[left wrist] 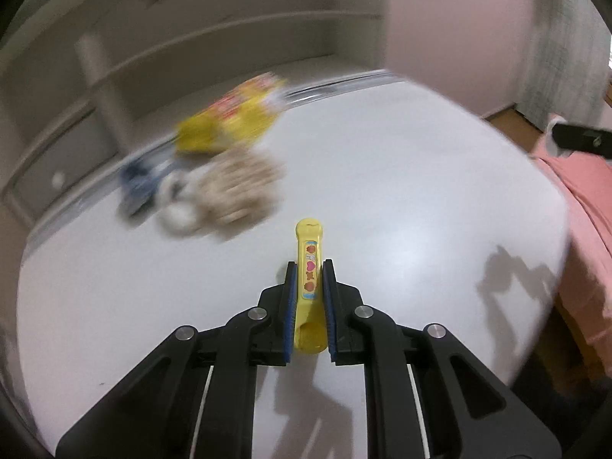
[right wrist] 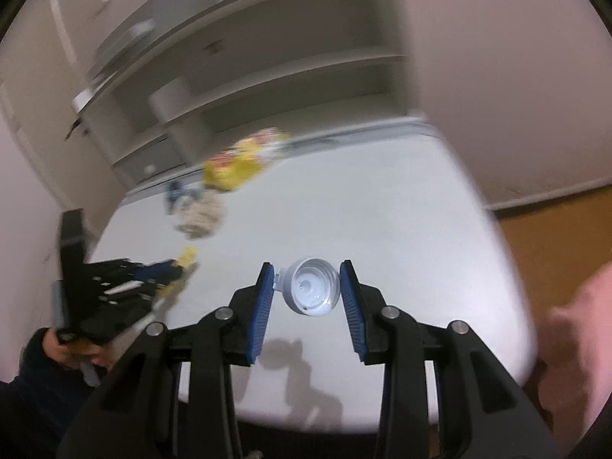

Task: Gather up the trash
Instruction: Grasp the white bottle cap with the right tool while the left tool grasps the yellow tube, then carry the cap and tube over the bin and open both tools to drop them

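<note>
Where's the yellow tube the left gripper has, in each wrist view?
Left wrist: yellow tube lower centre, clamped between the left gripper pads.
Right wrist: yellow tube at left, blurred, sticking out of the left gripper.
Shared landmark: yellow snack bag at the table's far edge.

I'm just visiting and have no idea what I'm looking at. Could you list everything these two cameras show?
Tube: one, yellow with stickers, between the left gripper's pads.
Cap: one, white flip-top, between the right gripper's pads.
Bag: one, yellow and red, far side of the table, blurred.
Beige wrapper: one, crumpled, in front of the bag.
Blue-white scrap: beside the wrapper, too blurred to name.
Table: one, white.
Shelves: white, behind the table.
Pink cloth: right of the table.
Left gripper: black with blue pads, shut on the tube.
Right gripper: same, shut on the cap.
Hand: dark sleeve, holds the left gripper.
</note>
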Tool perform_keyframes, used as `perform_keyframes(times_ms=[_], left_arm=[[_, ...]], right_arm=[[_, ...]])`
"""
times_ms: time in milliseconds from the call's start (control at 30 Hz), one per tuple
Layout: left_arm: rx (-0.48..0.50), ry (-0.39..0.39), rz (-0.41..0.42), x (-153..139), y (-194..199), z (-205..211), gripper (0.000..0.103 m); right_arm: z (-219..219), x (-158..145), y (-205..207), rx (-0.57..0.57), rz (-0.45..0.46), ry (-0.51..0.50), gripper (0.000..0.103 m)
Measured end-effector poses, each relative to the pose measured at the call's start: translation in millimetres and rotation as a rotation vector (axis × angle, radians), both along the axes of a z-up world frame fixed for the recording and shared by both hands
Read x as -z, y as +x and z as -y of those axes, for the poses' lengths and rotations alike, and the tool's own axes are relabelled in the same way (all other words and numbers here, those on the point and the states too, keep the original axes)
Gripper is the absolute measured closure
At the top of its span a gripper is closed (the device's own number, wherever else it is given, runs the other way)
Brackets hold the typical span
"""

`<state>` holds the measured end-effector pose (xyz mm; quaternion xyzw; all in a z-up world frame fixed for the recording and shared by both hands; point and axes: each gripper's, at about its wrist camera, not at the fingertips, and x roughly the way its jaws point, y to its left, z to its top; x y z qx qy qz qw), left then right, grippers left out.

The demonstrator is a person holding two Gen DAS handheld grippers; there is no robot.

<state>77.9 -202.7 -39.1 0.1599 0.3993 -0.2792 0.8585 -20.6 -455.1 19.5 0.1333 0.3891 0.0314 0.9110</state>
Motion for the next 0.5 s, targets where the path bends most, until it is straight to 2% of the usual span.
perform_keyframes(times_ms=[100,233,367,500], left_arm=[[0.102,-0.034,0.014,-13.2,-30.3,50.7,0.091],[0.265,-0.085,0.003,-21.3,-76.7,128.1,0.091],[0.415,-0.113,-0.036,-15.9,-125.1,198.1,0.091],[0.552,-0.096,-0.084,0.0,-171.5,258.5,0.091]], right_arm=[[48.2,8.9,-46.0,0.129,-0.017,-0.035,0.068],[110.1,37.7,-101.8,0.322,-0.102,-0.092,0.068],[161.2,76.9,-152.8,0.484,-0.195,-0.1,0.068],[192.0,120.3,-187.8,0.617,-0.273,-0.108,0.067]])
